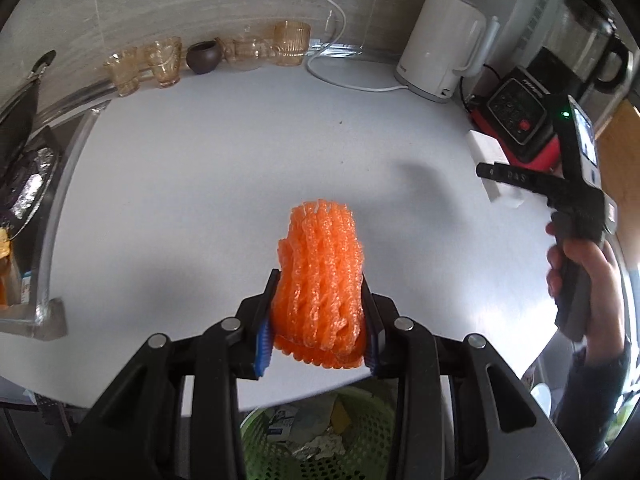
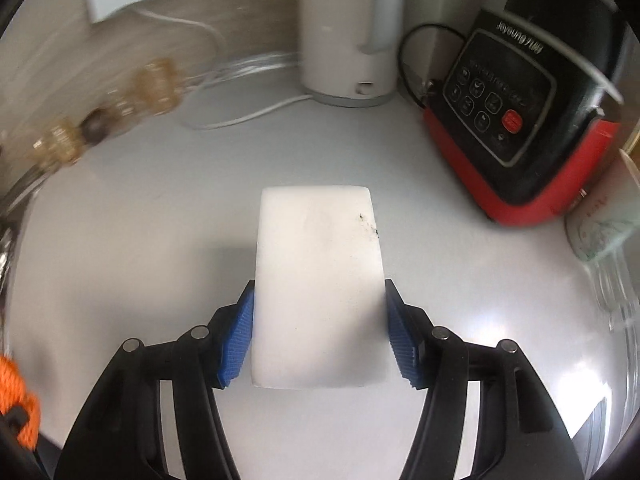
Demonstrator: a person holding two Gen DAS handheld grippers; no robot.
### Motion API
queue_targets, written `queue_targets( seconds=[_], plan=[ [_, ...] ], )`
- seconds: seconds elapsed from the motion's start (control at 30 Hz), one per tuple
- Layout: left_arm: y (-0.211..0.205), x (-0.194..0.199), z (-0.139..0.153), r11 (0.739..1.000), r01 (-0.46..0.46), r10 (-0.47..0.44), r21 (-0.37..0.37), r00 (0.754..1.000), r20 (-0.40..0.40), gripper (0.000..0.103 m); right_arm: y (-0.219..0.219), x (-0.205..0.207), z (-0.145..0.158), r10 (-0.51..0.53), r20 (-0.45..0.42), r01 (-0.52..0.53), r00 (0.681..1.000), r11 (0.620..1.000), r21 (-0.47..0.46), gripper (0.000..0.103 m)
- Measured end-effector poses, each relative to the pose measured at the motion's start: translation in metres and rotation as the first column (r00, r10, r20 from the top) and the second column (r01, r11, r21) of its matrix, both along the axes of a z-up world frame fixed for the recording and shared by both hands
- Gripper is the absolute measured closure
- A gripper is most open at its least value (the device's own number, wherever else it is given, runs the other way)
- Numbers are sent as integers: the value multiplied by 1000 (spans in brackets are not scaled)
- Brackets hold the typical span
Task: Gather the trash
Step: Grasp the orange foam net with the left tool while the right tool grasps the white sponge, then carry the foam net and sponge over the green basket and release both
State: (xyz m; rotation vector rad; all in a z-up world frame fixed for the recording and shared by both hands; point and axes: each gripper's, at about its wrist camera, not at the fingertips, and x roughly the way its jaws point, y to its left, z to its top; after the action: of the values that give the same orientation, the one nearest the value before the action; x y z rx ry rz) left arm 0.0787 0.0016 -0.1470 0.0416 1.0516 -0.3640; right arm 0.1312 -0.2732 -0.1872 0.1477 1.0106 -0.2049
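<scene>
An orange foam fruit net [image 1: 322, 248] stands upright between the blue pads of my left gripper [image 1: 320, 278], which is shut on it above the white counter [image 1: 220, 184]. Just below the counter's near edge sits a green mesh basket [image 1: 384, 412] holding paper and foil scraps. My right gripper [image 2: 319, 285] is shut on a white foam block [image 2: 316, 264], held clear above the counter. The left wrist view shows the same block [image 1: 486, 148] at the right, with a hand [image 1: 580, 260] on that gripper's handle. A bit of the orange net [image 2: 14, 392] shows at the right wrist view's lower left edge.
At the back stand a white kettle [image 1: 440, 44] with its cable [image 1: 340, 80], a black and red blender [image 1: 520, 120], several amber glasses [image 1: 164, 60] and a dark bowl [image 1: 203, 56]. A stove with foil [image 1: 28, 184] lies to the left.
</scene>
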Motion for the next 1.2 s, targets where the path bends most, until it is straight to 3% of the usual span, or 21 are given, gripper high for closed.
queue_targets(
  seconds=[0.27,0.37,0.63,0.97,1.2],
  plan=[
    [51,-76,-1,998,43,-44,40,999,11,69,96,-109,10,49,-12,-48,999,998,50,42],
    [72,-101,-2,999,47,-47,6,999,-12,69,124,-147,12,48,-16,-47,999,997,66,42],
    [109,-165,9,997,83,-83,1,996,37,69,169,-231,25,37,-16,-36,999,998,45,42],
    [120,-200,2,997,71,-71,-24,997,-3,68,202,-275,17,141,-52,-139,989,989,48,41],
    [119,-200,-9,1000,-13,12,-16,999,-30,68,221,-257,-39,294,-150,-282,944,955,94,41]
  ],
)
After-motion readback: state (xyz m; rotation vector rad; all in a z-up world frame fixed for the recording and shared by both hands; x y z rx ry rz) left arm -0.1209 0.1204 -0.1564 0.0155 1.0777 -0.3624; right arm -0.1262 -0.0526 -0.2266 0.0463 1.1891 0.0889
